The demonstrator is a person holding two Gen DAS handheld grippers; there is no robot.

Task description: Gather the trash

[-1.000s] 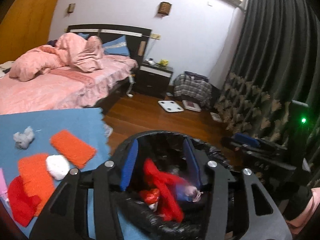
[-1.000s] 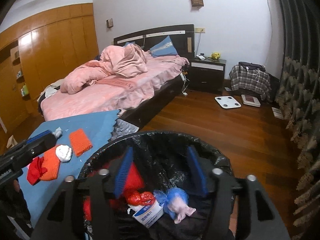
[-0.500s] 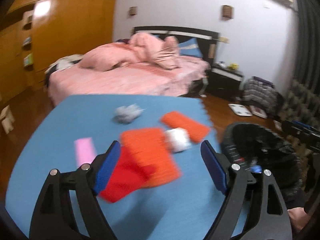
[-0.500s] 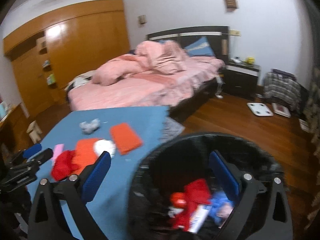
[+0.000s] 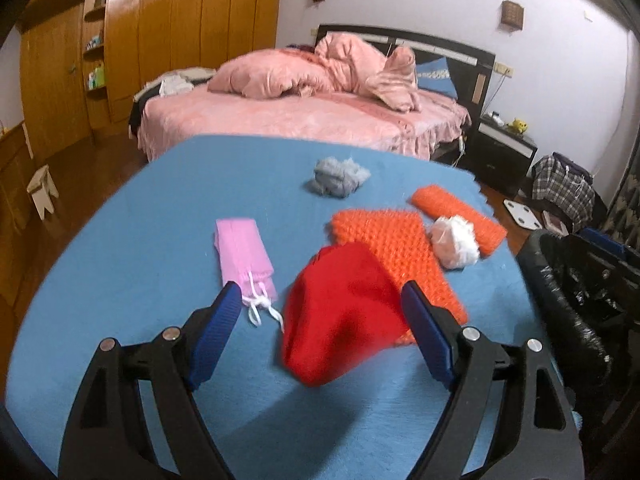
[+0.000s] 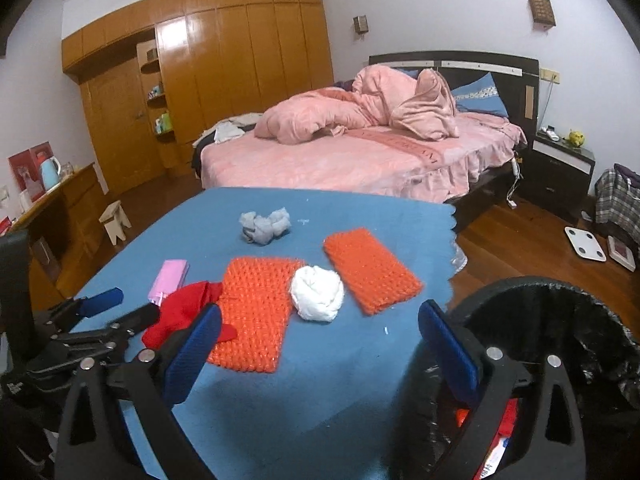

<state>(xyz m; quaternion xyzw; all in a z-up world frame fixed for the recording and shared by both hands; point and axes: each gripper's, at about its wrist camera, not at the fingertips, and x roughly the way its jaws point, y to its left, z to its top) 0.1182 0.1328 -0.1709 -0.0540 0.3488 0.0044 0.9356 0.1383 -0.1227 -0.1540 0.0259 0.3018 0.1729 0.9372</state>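
Left wrist view: left gripper (image 5: pixel 322 306) spread wide, holding nothing, poised above the blue desk (image 5: pixel 160 216). Red cloth (image 5: pixel 344 320) directly between and just ahead of the fingertips, touching neither, overlapping the near corner of a large orange knitted pad (image 5: pixel 384 236). Pink pouch (image 5: pixel 244 252) ahead-left, drawstring end beside the left fingertip. White wad (image 5: pixel 456 242) ahead-right, resting across that pad and a smaller orange pad (image 5: pixel 440 204). Grey crumpled wad (image 5: pixel 336 176) farther ahead, apart from the rest. Black-lined trash bin (image 5: pixel 568 304) at far right, off the desk edge.

Right wrist view: right gripper (image 6: pixel 320 328) also wide apart and empty, straddling the desk edge and the trash bin (image 6: pixel 560 312) at lower right, red and white scraps visible inside. White wad (image 6: pixel 317 298) just ahead, large orange pad (image 6: pixel 256 308) ahead-left, small pad (image 6: pixel 370 270) ahead-right. Left gripper (image 6: pixel 120 308) at far left, at the red cloth (image 6: pixel 184 312).
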